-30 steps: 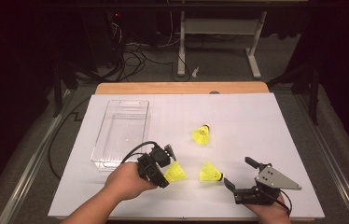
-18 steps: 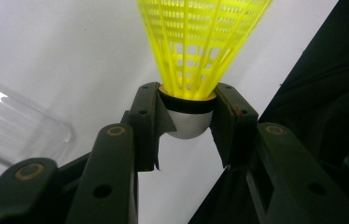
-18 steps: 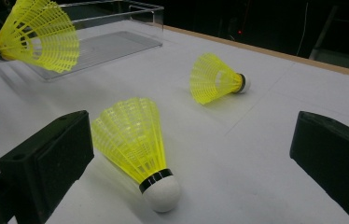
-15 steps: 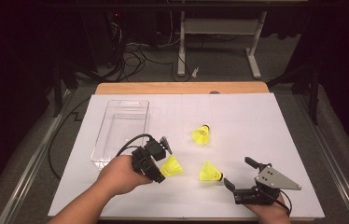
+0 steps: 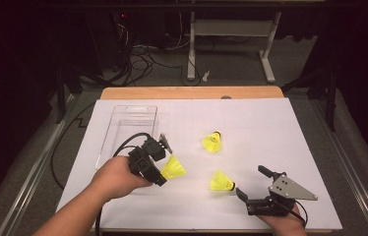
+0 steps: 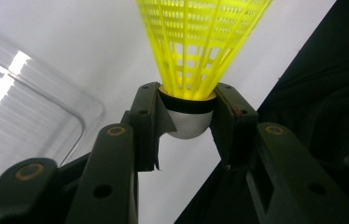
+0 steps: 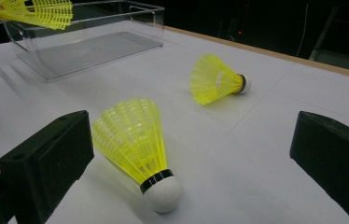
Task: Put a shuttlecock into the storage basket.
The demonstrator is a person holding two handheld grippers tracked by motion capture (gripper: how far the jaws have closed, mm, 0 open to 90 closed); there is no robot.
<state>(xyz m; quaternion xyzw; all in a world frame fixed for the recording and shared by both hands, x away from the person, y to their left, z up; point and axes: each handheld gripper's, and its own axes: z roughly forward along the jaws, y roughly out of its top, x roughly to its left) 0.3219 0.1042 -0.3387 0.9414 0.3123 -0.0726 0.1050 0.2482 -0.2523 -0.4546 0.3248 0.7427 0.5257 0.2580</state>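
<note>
Three yellow shuttlecocks with white corks are on a white table. My left gripper (image 5: 161,169) is shut on the cork of one shuttlecock (image 5: 173,167), held above the table near the clear plastic box (image 5: 128,128). In the left gripper view the jaws clamp the cork and the skirt (image 6: 200,42) points away. My right gripper (image 5: 253,183) stands open near the front edge. A second shuttlecock (image 5: 221,182) lies just ahead of it, between its jaws in the right gripper view (image 7: 133,140), untouched. The third shuttlecock (image 5: 212,141) lies farther back.
The clear box (image 7: 93,46) holds nothing and stands at the left of the white sheet (image 5: 270,128). A wooden table edge (image 5: 192,92) runs along the back. Beyond it are a dark floor, cables and a desk frame (image 5: 231,29).
My left gripper has carried its shuttlecock a little left and back, closer to the clear box. The right gripper and the two lying shuttlecocks have stayed still.
</note>
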